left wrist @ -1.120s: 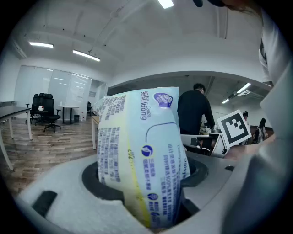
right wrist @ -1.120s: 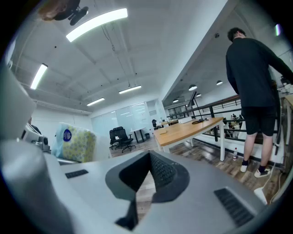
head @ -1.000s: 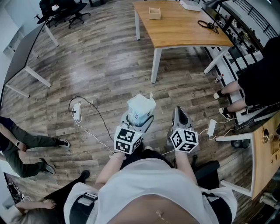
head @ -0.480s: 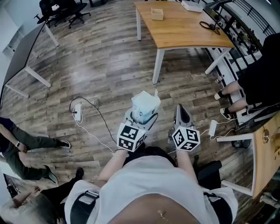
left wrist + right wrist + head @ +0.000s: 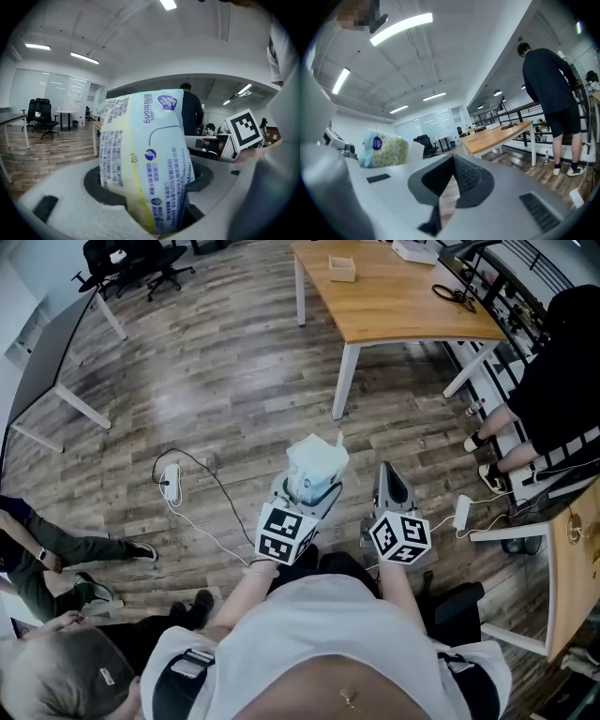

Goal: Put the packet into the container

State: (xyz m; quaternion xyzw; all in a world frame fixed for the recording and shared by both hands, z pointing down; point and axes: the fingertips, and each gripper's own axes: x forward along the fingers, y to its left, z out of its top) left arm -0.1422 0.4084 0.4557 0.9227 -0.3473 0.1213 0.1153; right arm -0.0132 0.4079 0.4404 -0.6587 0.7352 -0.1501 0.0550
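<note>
A pale blue and yellow packet (image 5: 317,463) stands upright between the jaws of my left gripper (image 5: 310,487), which is shut on it, above the wooden floor. In the left gripper view the packet (image 5: 145,159) fills the middle, wedged in the left gripper (image 5: 150,190). My right gripper (image 5: 386,476) is beside it on the right, its jaws meeting in a point with nothing between them. From the right gripper (image 5: 452,159) the packet (image 5: 383,149) shows to the left. A small wooden box (image 5: 342,268) sits on the far wooden table (image 5: 403,310).
A person in dark clothes (image 5: 553,381) stands at the right by a railing. A power strip and white cable (image 5: 171,482) lie on the floor to the left. Other people (image 5: 56,549) are at the lower left. Office chairs (image 5: 131,259) and a white-legged desk (image 5: 56,362) stand at the far left.
Both grippers and the packet have drifted a little right and toward the wooden table. A person's head has come into view at the bottom left.
</note>
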